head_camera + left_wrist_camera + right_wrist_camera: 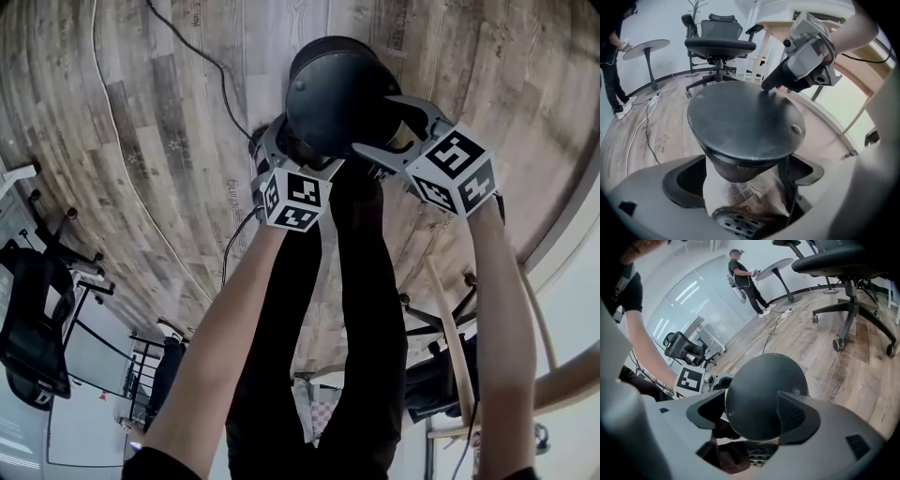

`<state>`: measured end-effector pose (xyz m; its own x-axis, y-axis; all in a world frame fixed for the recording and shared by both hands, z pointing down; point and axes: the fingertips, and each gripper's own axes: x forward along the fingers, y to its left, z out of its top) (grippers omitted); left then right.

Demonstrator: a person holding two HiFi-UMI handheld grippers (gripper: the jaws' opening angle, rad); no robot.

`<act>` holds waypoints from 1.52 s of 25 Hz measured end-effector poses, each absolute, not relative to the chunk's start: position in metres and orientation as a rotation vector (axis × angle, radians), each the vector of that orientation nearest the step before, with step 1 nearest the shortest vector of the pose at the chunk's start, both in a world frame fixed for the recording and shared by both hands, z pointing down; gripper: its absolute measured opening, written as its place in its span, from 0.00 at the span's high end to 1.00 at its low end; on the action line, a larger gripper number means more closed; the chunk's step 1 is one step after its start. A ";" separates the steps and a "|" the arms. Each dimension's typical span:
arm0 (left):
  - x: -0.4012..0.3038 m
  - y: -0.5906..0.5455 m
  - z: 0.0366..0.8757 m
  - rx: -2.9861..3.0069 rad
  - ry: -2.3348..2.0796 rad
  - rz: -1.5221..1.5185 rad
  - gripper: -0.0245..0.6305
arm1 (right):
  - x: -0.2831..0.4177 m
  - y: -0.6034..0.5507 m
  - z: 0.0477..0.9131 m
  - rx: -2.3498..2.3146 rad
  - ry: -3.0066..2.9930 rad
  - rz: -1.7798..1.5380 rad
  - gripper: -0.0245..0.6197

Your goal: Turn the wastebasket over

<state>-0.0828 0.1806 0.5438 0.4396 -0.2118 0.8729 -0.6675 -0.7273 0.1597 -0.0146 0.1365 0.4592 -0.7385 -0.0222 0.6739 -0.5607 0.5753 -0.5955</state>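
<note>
The wastebasket [333, 94] is up in the air over the wooden floor [141, 122], its flat solid bottom facing up at me. My left hand-held gripper [740, 183] holds its mesh side, with crumpled paper [754, 192] caught between the jaws too. My right hand-held gripper [754, 413] has its jaws spread wide round the bottom end, a pad on either side. Behind it are an office chair [719, 42] and a person [743, 277] at a round desk [776, 266].

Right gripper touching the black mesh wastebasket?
Touching. Right gripper view: the right gripper clamps the black mesh wastebasket on both sides.
</note>
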 end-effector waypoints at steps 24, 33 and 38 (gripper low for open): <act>-0.119 0.163 0.365 2.172 -0.730 1.332 0.08 | -0.030 0.113 0.280 0.456 -2.226 1.177 0.43; -0.083 0.129 0.188 2.213 -0.860 1.170 0.08 | -0.010 0.098 0.126 0.558 -2.299 1.069 0.43; -0.054 0.111 0.110 2.294 -0.906 1.055 0.08 | 0.010 0.094 0.066 0.653 -2.336 1.005 0.43</act>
